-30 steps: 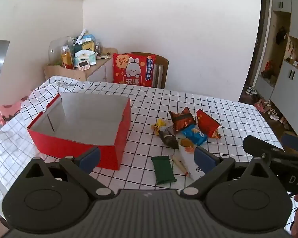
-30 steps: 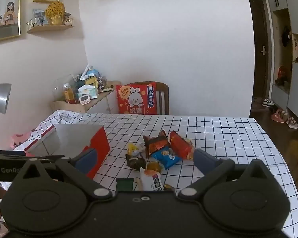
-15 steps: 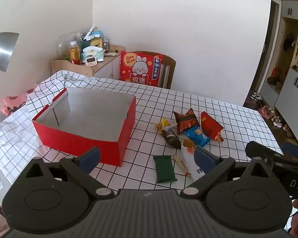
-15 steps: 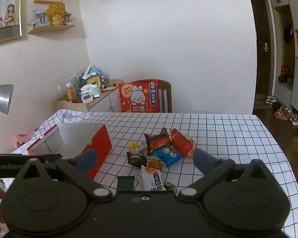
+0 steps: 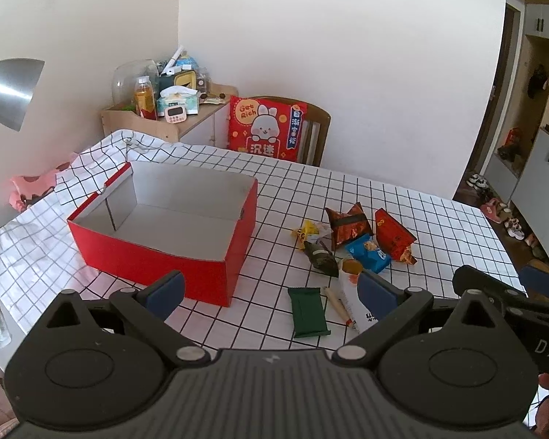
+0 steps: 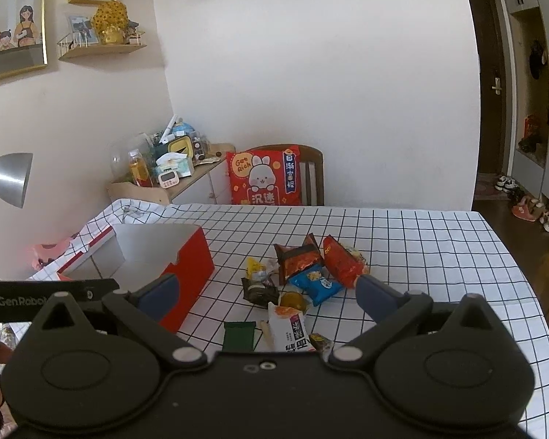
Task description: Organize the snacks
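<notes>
We haven't really started: red box [image 5: 157, 252] is empty, all the snacks [image 5: 351, 252] sit loose on the worktop [image 5: 439, 219] beside it. Left claw [image 5: 271, 292] and right claw [image 6: 267, 298] both spread, holding nothing.

We hold the left hand-held gripper [image 5: 271, 291] level above the tabletop, its jaws spread wide and empty. Our right hand-held gripper [image 6: 269, 292] sits beside it, jaws equally wide apart, nothing between its blue fingertips [image 6: 371, 294].
</notes>
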